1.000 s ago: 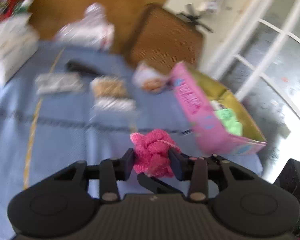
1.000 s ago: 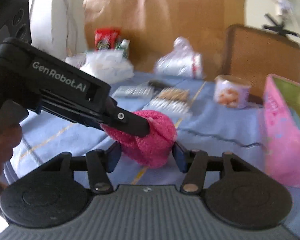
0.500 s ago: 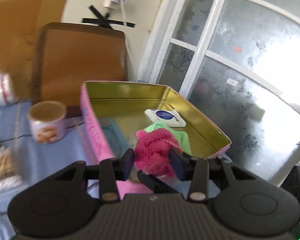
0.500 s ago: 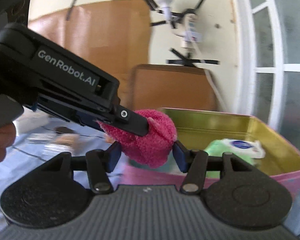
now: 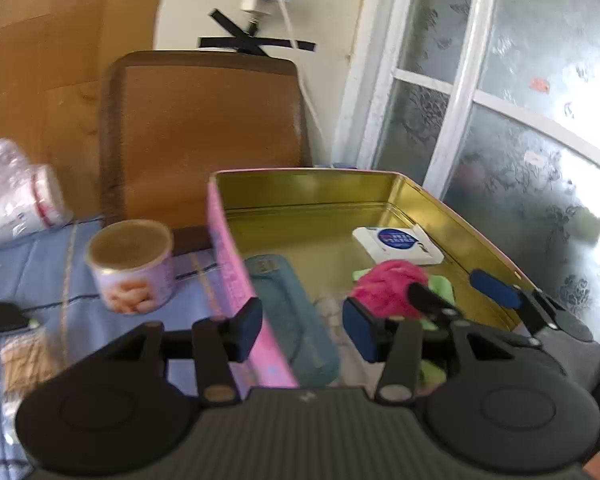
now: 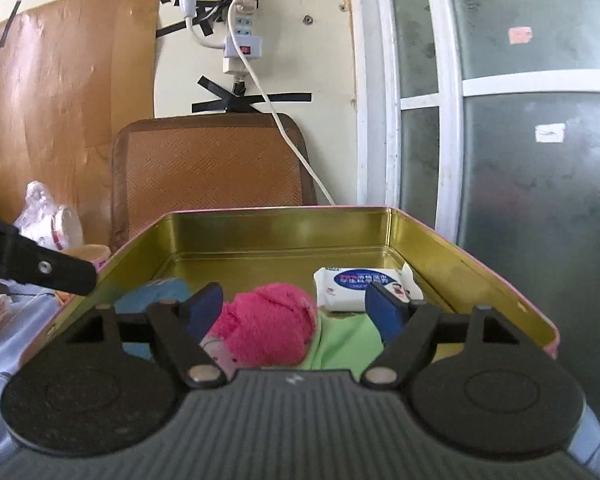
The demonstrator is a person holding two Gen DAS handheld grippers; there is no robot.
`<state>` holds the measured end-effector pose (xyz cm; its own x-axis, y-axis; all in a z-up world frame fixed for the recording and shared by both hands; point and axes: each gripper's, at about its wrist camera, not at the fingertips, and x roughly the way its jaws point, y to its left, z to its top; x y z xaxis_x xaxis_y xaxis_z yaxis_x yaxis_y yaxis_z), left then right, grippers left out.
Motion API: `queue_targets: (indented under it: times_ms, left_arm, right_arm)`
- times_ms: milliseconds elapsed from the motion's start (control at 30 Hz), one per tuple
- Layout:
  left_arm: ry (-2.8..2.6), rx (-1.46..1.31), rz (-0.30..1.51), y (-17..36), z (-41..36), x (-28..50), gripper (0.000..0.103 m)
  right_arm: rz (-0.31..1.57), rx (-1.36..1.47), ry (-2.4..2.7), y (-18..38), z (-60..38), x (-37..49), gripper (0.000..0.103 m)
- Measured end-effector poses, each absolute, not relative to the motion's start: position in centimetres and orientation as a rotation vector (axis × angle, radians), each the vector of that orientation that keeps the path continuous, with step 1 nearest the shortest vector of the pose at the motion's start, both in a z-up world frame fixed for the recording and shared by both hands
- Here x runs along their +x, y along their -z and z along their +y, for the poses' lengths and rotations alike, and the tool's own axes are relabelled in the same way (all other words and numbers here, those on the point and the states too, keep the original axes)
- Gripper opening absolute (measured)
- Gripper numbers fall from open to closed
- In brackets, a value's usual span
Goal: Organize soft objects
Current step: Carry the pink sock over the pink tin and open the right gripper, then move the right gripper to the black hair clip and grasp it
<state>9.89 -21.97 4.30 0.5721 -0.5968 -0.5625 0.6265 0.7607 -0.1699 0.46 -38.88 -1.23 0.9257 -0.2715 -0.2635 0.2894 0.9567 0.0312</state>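
A fluffy pink bundle [image 6: 270, 326] lies inside the pink tin with gold lining [image 6: 284, 232], on a green cloth [image 6: 346, 342]. It also shows in the left wrist view [image 5: 386, 286], inside the tin [image 5: 316, 188]. My right gripper [image 6: 296, 312] is open, its pads either side of the bundle and apart from it. My left gripper [image 5: 304, 328] is open and empty, straddling the tin's pink left wall. A blue pouch [image 5: 290, 312] and a white wipes pack [image 6: 364, 284] lie in the tin too.
A small printed can [image 5: 132, 266] stands on the blue tablecloth [image 5: 32, 264] left of the tin. A brown chair back [image 6: 212, 172] is behind the tin. A clear plastic bag [image 5: 16, 196] is at far left. Frosted window panes [image 6: 532, 160] are to the right.
Both grippers have opened and let go of the pink bundle, which now rests in the tin. The left gripper has drawn back to the left.
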Motion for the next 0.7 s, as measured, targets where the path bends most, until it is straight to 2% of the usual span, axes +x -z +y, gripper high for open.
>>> queue_targets:
  times_ms: [33,67,100,133,200,267,500,633,667,700]
  left_arm:
    - [0.71,0.04,0.639,-4.2,-20.9,9.8,0.046]
    - [0.704,0.028,0.637,-4.2,-19.8,9.8,0.046]
    - [0.691,0.012,0.633,-4.1,-18.4,9.7,0.047]
    - [0.673,-0.002,0.63,-4.0,-16.9,9.6,0.047]
    - [0.63,-0.04,0.618,-3.6,-13.4,9.5,0.047]
    - [0.564,-0.072,0.608,-3.0,-9.6,9.4,0.048]
    - [0.227,-0.108,0.646,1.7,3.4,10.5,0.049]
    - [0.167,-0.179,0.638,3.5,7.4,10.7,0.049]
    - [0.18,-0.215,0.635,3.5,8.0,10.7,0.049]
    - [0.182,-0.227,0.631,3.5,8.2,10.7,0.049]
  right_arm:
    - [0.251,0.084,0.273,1.1,-38.9,0.1,0.079]
    - [0.241,0.094,0.261,1.0,-38.7,-0.2,0.072]
    - [0.231,0.098,0.25,0.8,-38.5,-0.5,0.059]
    - [0.224,0.103,0.234,0.6,-38.2,-0.8,0.053]
    - [0.217,0.126,0.177,-0.1,-37.4,-0.8,0.032]
    - [0.215,0.14,0.102,-1.0,-36.0,-0.6,0.025]
    - [0.327,0.034,-0.265,-2.1,-26.4,2.7,0.026]
    - [0.439,-0.072,-0.421,-1.5,-20.7,8.1,0.028]
    - [0.469,-0.113,-0.443,-1.6,-19.3,10.2,0.032]
    - [0.499,-0.147,-0.464,-1.6,-18.3,12.0,0.042]
